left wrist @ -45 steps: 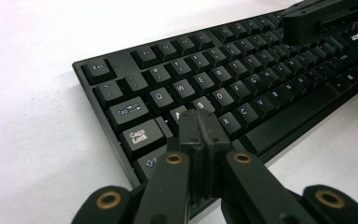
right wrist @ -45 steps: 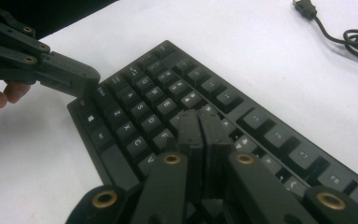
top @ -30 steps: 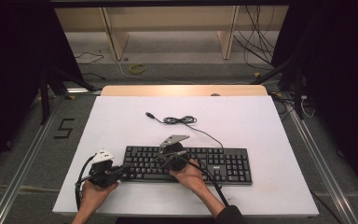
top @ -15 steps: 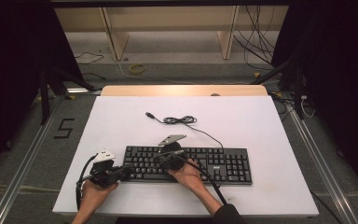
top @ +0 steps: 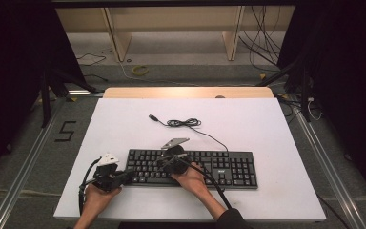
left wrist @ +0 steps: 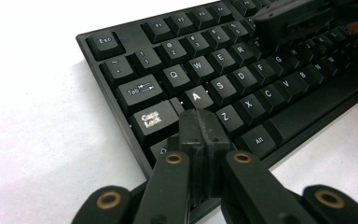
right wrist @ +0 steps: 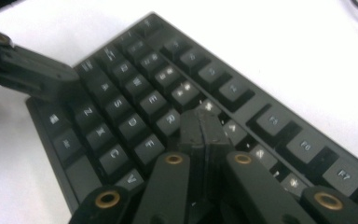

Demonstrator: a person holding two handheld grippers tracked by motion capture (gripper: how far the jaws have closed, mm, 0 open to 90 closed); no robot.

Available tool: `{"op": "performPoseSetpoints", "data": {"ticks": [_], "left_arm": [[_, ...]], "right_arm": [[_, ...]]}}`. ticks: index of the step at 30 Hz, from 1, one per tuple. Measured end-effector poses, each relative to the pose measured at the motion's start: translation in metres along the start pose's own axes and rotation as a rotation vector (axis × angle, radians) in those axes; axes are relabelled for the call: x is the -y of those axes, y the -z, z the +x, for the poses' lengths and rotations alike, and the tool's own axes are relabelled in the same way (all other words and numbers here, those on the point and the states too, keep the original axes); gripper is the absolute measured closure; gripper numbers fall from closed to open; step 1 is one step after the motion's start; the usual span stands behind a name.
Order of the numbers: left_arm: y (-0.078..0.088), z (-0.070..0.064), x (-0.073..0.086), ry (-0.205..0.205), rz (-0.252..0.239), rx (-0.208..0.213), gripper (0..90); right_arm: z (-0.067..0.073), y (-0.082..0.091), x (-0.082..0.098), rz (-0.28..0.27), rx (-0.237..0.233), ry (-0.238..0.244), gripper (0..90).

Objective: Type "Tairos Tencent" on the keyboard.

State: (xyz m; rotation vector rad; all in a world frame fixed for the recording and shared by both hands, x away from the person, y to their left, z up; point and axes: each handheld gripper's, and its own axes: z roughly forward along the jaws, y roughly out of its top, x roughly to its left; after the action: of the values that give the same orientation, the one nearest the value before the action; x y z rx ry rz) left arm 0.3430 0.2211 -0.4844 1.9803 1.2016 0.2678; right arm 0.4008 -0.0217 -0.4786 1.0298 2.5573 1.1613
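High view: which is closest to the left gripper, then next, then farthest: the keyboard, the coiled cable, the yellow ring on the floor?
From the left gripper:
1. Keyboard, right beside it.
2. Coiled cable, mid-table beyond the keyboard.
3. Yellow ring, on the floor past the table's far edge.

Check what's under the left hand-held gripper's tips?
The left hand-held gripper, shut, sits over the keyboard beside Caps Lock, near A. The key beneath is covered.

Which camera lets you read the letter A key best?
The left gripper view: the A key is sharp and bright, just beyond the shut left claw. The right gripper view shows that key small and blurred. The high view shows the whole keyboard, but its keys are too tiny to read.
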Motion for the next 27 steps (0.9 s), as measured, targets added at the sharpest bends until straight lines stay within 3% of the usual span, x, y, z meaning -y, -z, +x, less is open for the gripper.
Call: {"op": "performPoseSetpoints", "data": {"ticks": [11,21,27], "left_arm": [[0.0,0.001,0.0,0.004,0.002,0.002,89.0],[0.006,-0.001,-0.003,0.004,-0.05,0.016,83.6],[0.009,-0.001,-0.004,0.014,-0.08,0.03,76.9]], "right_arm": [[0.0,-0.001,0.0,-0.002,0.008,-0.013,90.0],[-0.001,0.013,-0.001,-0.058,-0.028,-0.035,87.3],[-0.001,0.022,0.0,-0.077,-0.04,-0.041,79.9]]}}
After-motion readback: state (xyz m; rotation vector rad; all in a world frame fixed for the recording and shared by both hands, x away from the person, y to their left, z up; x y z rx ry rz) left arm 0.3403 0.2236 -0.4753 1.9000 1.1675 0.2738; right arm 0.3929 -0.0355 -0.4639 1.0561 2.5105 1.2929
